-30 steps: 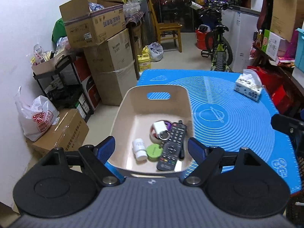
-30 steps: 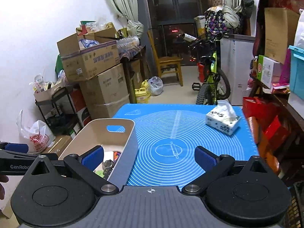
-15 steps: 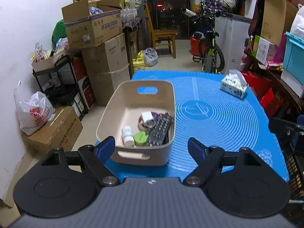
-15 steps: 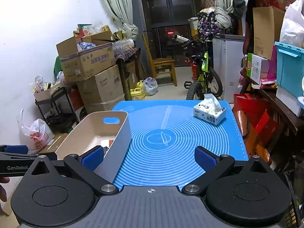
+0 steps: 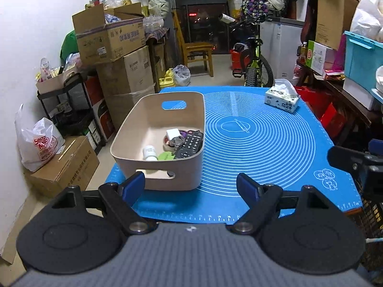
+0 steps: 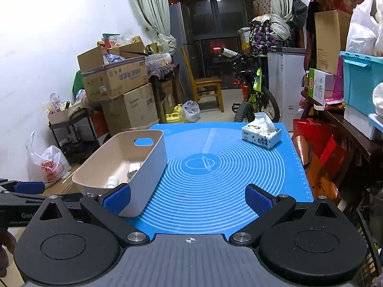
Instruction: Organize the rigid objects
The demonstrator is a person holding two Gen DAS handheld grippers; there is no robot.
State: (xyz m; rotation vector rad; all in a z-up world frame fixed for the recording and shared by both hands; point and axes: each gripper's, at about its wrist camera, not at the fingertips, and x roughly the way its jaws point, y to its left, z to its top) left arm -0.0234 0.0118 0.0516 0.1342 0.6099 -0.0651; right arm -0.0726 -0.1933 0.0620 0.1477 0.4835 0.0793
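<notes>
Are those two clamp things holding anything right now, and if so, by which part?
Nothing is held. The left gripper and the right gripper both stand open with empty space between their blue pads, short of the beige bin.

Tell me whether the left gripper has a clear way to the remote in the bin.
Probably yes: the left gripper is open and empty, the bin has no lid, and the remote lies on top, though close against the right wall.

My two wrist feeds show a room under bright overhead light, the white wall (image 6: 47, 47) nearly blown out, the window (image 6: 215, 35) dark. Shadows stay soft. Fisheye bends the edges; focus holds sharp throughout.
</notes>
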